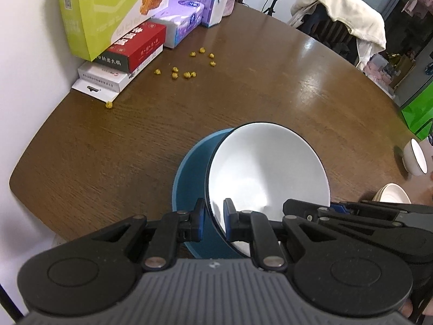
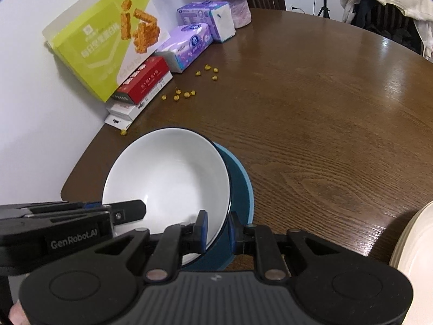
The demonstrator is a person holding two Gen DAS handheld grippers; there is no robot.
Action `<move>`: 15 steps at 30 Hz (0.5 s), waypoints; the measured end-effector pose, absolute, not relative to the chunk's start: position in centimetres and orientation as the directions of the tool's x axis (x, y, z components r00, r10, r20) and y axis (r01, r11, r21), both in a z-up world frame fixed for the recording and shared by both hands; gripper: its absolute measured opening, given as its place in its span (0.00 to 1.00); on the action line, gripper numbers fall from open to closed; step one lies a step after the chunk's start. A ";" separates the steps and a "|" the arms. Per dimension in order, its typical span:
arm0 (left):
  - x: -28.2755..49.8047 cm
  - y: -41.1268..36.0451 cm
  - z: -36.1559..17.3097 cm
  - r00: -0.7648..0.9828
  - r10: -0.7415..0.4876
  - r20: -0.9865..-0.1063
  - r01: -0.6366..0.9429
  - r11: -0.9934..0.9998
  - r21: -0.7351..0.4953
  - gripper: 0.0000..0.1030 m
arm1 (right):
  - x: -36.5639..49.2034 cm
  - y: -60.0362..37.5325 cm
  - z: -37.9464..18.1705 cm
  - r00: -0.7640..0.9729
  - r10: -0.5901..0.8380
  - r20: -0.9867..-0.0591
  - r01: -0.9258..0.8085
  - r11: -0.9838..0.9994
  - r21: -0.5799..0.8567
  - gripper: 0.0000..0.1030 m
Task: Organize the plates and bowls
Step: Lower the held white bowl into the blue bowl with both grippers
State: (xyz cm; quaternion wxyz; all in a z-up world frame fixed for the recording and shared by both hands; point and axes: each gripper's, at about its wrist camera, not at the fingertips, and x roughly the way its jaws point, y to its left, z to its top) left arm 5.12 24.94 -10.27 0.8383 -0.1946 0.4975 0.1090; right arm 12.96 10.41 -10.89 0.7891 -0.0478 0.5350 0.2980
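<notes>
A white bowl with a dark rim [image 1: 268,168] [image 2: 167,178] hangs tilted over a blue dish [image 1: 189,168] [image 2: 240,187] on the brown table [image 1: 108,149]. My left gripper [image 1: 215,216] is shut on the bowl's near rim, one pad inside and one outside. My right gripper [image 2: 217,230] is shut on the same bowl's rim at another spot. Each gripper also shows in the other's view: the right gripper [image 1: 324,208] at the bowl's right, the left gripper [image 2: 130,211] reaching in from the left. The bowl hides most of the blue dish.
Stacked boxes [image 1: 121,51] and tissue packs [image 1: 186,21] line the wall at the back left. Several yellow crumbs [image 1: 186,67] lie in front of them. A small white bowl [image 1: 415,159] and cream plates [image 1: 392,193] [image 2: 414,243] sit at the right. A draped chair [image 1: 343,10] stands behind.
</notes>
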 end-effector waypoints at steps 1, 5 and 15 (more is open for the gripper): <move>5.2 25.1 -10.4 0.480 -0.012 -0.877 -0.377 0.900 -0.219 0.14 | 13.0 10.5 -11.0 0.249 0.418 -0.874 -0.524 0.817 0.242 0.15; 5.2 25.5 -10.8 0.475 -0.023 -0.880 -0.384 0.894 -0.230 0.14 | 13.3 10.8 -11.3 0.244 0.415 -0.876 -0.538 0.810 0.234 0.15; 5.8 25.8 -11.3 0.444 -0.023 -0.896 -0.393 0.893 -0.218 0.14 | 13.9 11.7 -12.1 0.221 0.399 -0.890 -0.555 0.802 0.221 0.15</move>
